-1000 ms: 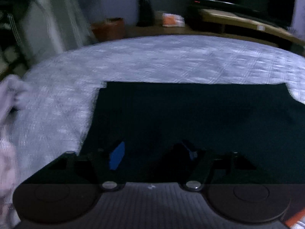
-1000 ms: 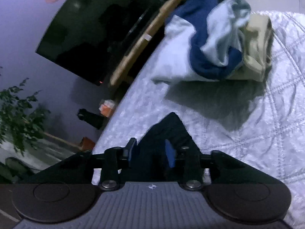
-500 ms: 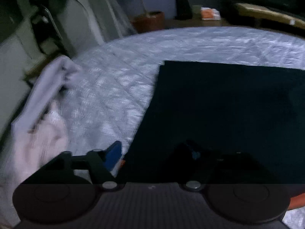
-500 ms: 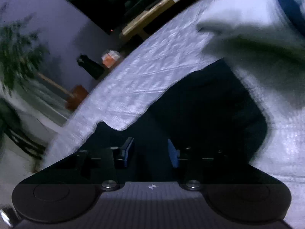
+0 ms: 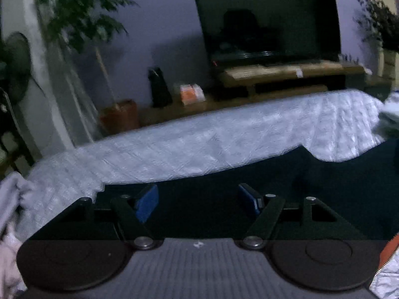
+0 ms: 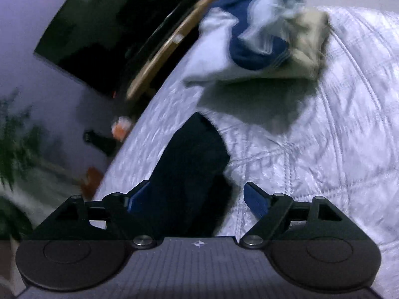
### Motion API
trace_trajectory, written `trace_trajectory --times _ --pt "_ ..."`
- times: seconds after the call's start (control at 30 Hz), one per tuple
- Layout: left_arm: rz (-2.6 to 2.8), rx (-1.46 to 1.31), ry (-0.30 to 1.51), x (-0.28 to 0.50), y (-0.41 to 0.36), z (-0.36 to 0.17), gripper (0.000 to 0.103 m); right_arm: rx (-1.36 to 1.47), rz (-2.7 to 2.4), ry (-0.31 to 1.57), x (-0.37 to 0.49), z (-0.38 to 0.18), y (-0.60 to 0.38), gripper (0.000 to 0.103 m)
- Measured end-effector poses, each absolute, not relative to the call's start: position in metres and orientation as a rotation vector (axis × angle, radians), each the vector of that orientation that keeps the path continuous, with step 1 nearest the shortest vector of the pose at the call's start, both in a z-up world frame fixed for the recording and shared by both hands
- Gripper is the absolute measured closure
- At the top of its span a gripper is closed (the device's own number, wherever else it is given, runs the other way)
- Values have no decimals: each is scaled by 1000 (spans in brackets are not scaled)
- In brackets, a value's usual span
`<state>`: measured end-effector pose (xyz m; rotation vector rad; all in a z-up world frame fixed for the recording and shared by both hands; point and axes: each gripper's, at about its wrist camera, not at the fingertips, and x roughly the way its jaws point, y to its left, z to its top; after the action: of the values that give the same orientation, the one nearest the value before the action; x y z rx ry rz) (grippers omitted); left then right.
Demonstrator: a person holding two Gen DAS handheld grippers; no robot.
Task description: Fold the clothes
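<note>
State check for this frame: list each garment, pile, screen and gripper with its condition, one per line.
Left gripper: jaws opening, pads clear of cloth.
Right gripper: jaws opening, nothing clamped.
Dark garment: lying flat on the quilt.
Clothes pile: crumpled, unfolded.
Pale garment: bunched at the bed's edge.
TV: off.

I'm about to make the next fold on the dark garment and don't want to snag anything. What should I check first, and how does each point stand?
1. Left tool free of cloth: ok, jaws opening, pads apart over the dark garment.
2. Right tool released: ok, jaws opening; the garment's narrow end lies between them, unpinched.
3. Garment flat on the quilt: cannot tell, too dark.
4. Clothes pile apart from the garment: ok.
5. Pale cloth at the left apart from the garment: ok.
</note>
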<state>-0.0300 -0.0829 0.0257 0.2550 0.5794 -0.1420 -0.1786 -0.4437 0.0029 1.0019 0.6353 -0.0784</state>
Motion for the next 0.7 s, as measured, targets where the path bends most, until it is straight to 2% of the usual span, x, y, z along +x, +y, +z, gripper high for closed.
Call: trace_trajectory --times 0.1,0.27,0.37,0.43,0.5,0.53,0.7 --pt "-194 261 670 -21 -91 13 37 1096 -85 545 -178 -16 -446 15" --pt "-209 334 722 -15 -94 3 37 986 -10 569 -149 -16 -433 14" --pt "-217 386 732 -18 -98 -1 33 924 -10 553 -143 -15 -430 17" --pt "-221 421 738 -20 -102 -4 32 901 -14 554 -141 -14 -431 23" --pt "-226 412 744 -19 -101 -4 32 881 -39 576 -141 -16 -435 56" --pt "-231 413 743 -20 -101 -4 32 875 -55 590 -144 -17 -438 65" --pt "-242 420 731 -22 -99 -4 32 908 -12 589 -147 -17 -444 75"
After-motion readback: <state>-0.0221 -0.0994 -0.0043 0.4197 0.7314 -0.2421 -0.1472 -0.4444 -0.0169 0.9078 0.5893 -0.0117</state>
